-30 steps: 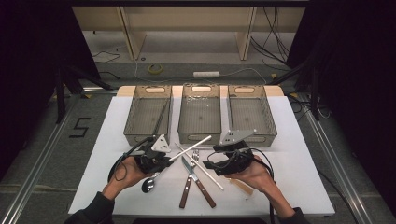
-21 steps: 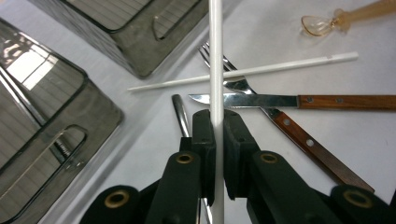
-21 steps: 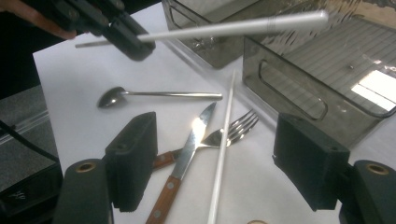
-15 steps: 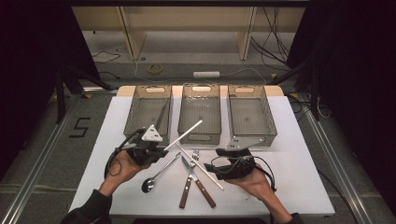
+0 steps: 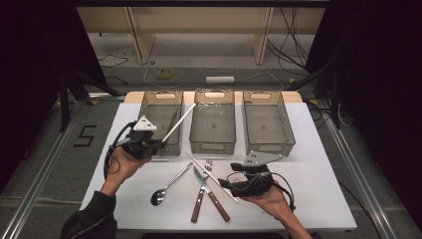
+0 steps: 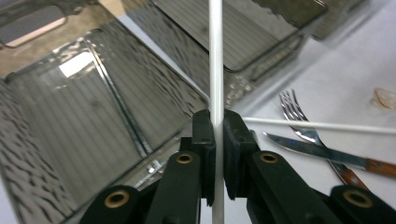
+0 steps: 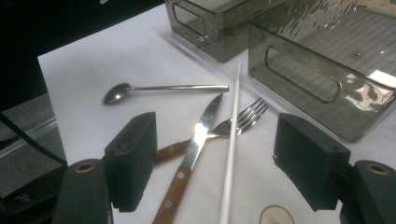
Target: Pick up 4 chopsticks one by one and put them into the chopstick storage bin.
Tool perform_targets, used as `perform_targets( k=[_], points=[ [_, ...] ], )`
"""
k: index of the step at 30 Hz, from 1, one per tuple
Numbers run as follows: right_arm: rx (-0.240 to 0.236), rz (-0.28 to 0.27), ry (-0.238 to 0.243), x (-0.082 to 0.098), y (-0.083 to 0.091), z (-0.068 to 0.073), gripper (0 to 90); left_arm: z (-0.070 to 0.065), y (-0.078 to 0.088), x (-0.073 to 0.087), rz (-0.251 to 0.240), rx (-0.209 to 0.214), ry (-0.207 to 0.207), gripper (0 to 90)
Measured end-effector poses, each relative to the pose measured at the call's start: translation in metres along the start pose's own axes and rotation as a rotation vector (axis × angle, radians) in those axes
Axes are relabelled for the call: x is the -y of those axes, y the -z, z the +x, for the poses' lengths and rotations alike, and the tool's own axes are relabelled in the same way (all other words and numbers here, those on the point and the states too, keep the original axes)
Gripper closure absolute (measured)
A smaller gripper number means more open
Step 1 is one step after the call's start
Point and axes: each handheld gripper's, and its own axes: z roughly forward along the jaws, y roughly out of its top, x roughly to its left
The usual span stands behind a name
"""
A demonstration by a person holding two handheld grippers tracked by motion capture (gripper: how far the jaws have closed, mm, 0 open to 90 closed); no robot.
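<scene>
My left gripper (image 5: 159, 142) is shut on a white chopstick (image 5: 179, 122) and holds it over the near edge of the left clear bin (image 5: 160, 94). The stick slants up and away over the bin. In the left gripper view the pads (image 6: 204, 140) pinch the chopstick (image 6: 215, 70) above the bin's ribbed floor. My right gripper (image 5: 226, 183) is open, low over the table by the cutlery. Between its wide pads (image 7: 133, 158) lie a second white chopstick (image 7: 232, 135), a wooden-handled knife (image 7: 196, 140) and a fork (image 7: 243, 114), all untouched.
A spoon (image 5: 169, 186) lies left of the knife (image 5: 211, 191) and fork (image 5: 201, 191). The middle bin (image 5: 213, 148) and right bin (image 5: 268, 148) stand side by side at the back of the white table (image 5: 318, 189). A small tan disc (image 7: 275, 215) lies near my right gripper.
My left gripper has lifted the chopstick off the table and carried it away and left to the left bin. My right gripper has sunk slightly toward the near edge.
</scene>
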Motion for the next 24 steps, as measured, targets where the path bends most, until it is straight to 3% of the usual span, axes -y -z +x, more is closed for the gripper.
perform_targets(
  k=[13,24],
  points=[
    [-0.008,-0.009,-0.001,0.006,0.004,0.003,31.3,0.038,-0.005,-0.019,-0.042,-0.064,0.094,84.3],
    [-0.015,-0.006,0.002,0.009,0.006,0.005,31.2,0.075,-0.026,-0.031,-0.042,-0.125,0.189,84.3]
  ],
)
